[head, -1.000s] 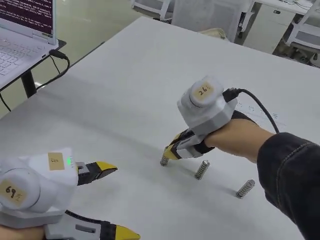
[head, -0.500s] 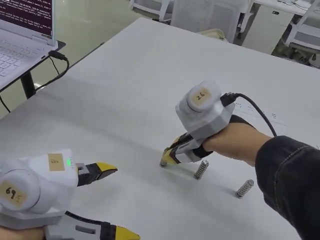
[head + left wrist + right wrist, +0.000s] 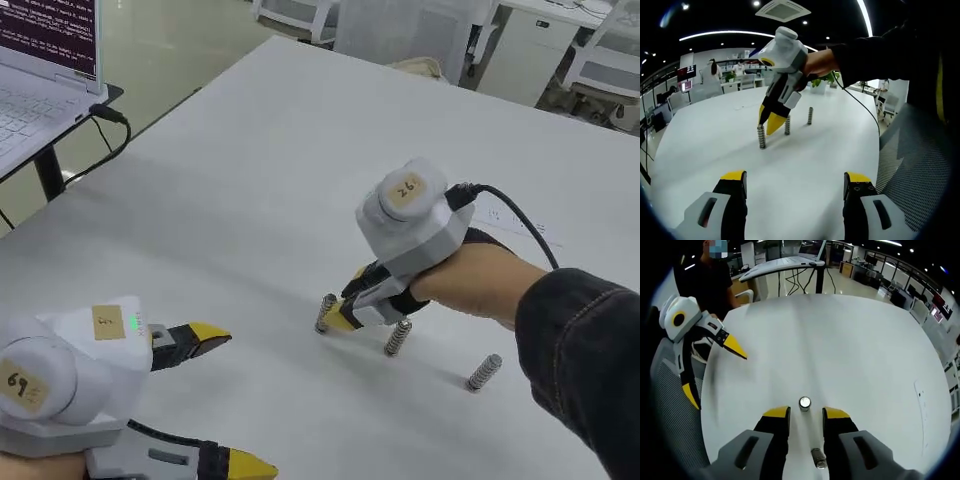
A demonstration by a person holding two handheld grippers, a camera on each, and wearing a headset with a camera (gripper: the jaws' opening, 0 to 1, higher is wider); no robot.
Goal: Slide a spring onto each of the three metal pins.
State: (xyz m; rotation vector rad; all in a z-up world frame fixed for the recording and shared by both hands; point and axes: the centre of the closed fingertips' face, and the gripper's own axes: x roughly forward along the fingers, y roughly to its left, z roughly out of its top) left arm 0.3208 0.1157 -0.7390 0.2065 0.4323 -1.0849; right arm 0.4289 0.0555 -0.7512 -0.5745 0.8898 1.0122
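The round cap on the right gripper (image 3: 338, 320) carries a tag reading "26", and the cap on the left gripper (image 3: 235, 400) reads "69". A second small tag beside a green light on the left one is too blurred to read. The laptop (image 3: 40, 60) at the far left shows lines of text too small to make out.

The white table (image 3: 250, 180) is bare and matte, with plenty of free surface towards its far edge. Beyond it are pale chairs and an office floor.

Three springs stand upright in a row: the first spring (image 3: 326, 312), the middle spring (image 3: 398, 337) and the last spring (image 3: 484, 372). The right gripper's jaws are parted a little, grasping nothing, with the first spring just ahead of the tips, possibly touching. The left gripper's jaws are spread wide, well apart from the springs.
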